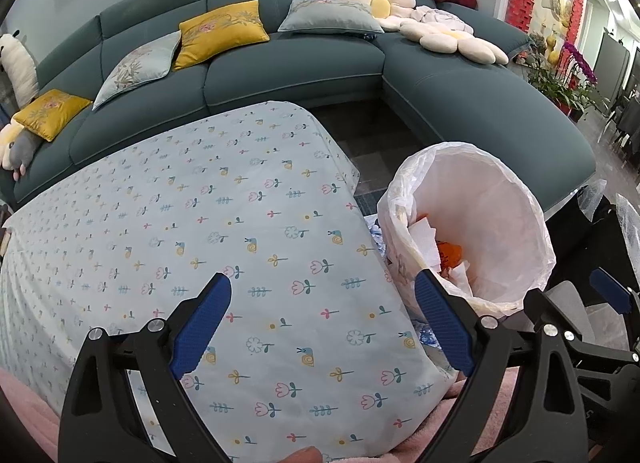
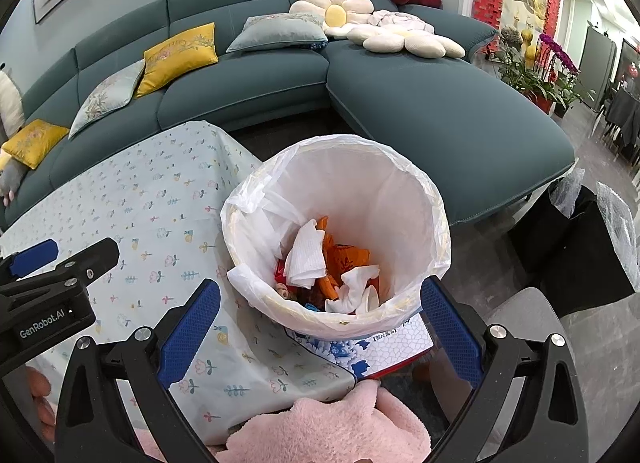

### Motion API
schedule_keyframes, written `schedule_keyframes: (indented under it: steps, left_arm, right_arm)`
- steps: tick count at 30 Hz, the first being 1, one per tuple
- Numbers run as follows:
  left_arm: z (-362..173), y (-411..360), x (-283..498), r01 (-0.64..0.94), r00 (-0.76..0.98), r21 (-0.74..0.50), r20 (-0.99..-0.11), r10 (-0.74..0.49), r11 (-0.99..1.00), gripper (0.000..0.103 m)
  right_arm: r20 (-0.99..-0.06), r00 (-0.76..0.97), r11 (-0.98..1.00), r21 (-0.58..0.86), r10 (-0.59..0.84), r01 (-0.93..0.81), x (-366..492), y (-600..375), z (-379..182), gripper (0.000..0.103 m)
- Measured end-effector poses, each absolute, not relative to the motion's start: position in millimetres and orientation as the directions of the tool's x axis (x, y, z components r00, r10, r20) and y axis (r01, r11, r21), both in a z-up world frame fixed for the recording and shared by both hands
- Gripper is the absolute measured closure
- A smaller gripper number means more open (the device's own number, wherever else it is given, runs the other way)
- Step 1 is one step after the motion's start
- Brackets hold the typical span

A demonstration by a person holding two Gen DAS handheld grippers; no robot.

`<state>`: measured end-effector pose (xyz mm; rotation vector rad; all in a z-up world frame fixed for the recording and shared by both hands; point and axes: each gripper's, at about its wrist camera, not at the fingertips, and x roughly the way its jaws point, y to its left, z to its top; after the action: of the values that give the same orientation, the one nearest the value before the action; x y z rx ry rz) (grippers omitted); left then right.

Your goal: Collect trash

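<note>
Left gripper [image 1: 322, 309] hangs wide and empty over the bare tablecloth [image 1: 240, 223], the bin [image 1: 472, 223] beyond its right jaw. Right gripper [image 2: 320, 313], equally wide and empty, frames the bin [image 2: 336, 239], trash [image 2: 320, 263] already inside; any remaining piece probably wants a drop well inside the rim.

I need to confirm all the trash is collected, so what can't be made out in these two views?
- Bin bottom: right wrist view, buried under tissues and orange wrappers.
- Table near edge: left wrist view, hidden by the left gripper, jaws open.
- Floor under the bin: right wrist view, covered by a blue-and-white box.
- Right gripper sides: cut off by the frame.
</note>
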<state>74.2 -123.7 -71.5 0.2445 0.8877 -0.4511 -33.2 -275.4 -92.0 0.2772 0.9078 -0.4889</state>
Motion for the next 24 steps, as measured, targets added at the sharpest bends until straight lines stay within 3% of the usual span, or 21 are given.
schedule_keyframes:
  steps: [24]
  left_arm:
    - [-76.8,-124.9,70.5,0.461,0.555,0.049,-0.795,-0.245,0.886,0.014]
  right_arm:
    - [-0.808,0.511,0.857,0.015,-0.292,0.514,-32.1,-273.5,-96.9,0.007]
